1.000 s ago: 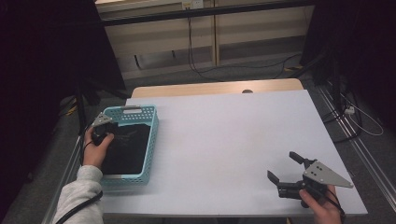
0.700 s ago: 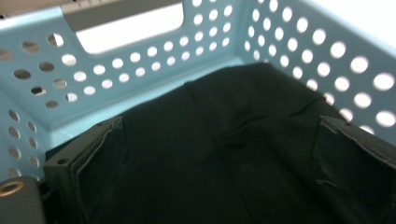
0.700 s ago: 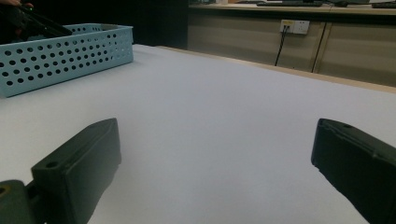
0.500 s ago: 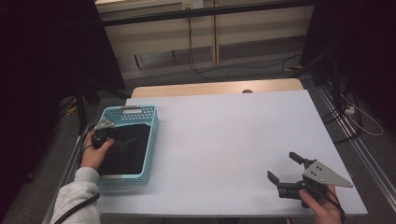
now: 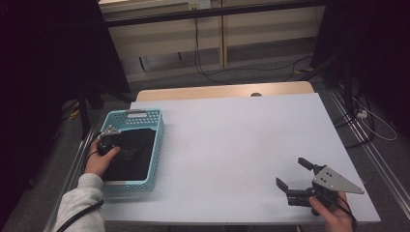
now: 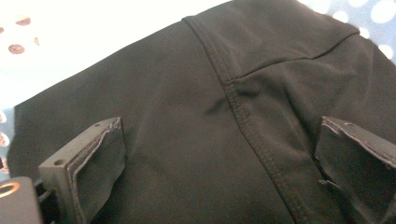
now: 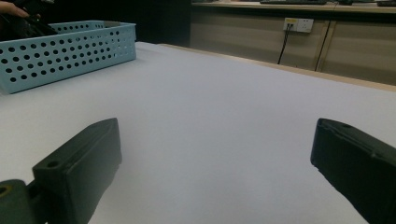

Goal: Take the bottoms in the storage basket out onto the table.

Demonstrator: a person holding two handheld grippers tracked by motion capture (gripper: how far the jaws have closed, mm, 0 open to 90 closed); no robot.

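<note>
- The left gripper (image 5: pixel 110 141) reached down into a light blue perforated basket (image 5: pixel 145 115) at the left edge of the white table (image 5: pixel 232 140), held in the person's left hand (image 5: pixel 99 162), the grey sleeve (image 5: pixel 77 203) entering from the bottom of the high view.
- A black garment (image 6: pixel 196 107) lay folded inside the basket, covering most of its floor; a stitched seam (image 6: pixel 233 98) ran across the cloth.
- In the left gripper view the jaws stood wide apart, low over the fabric, one on each side of the seam; whether the pads touched the cloth could not be told.
- The right gripper (image 5: pixel 296 180) rested near the table's front right corner, well apart from the basket, gripped by the right hand (image 5: pixel 331 215), its grey three-cornered plate (image 5: pixel 336 180) on top.
- Its jaws were spread with nothing between them, aimed across the bare tabletop toward the basket (image 7: pixel 65 46) in the right gripper view.
</note>
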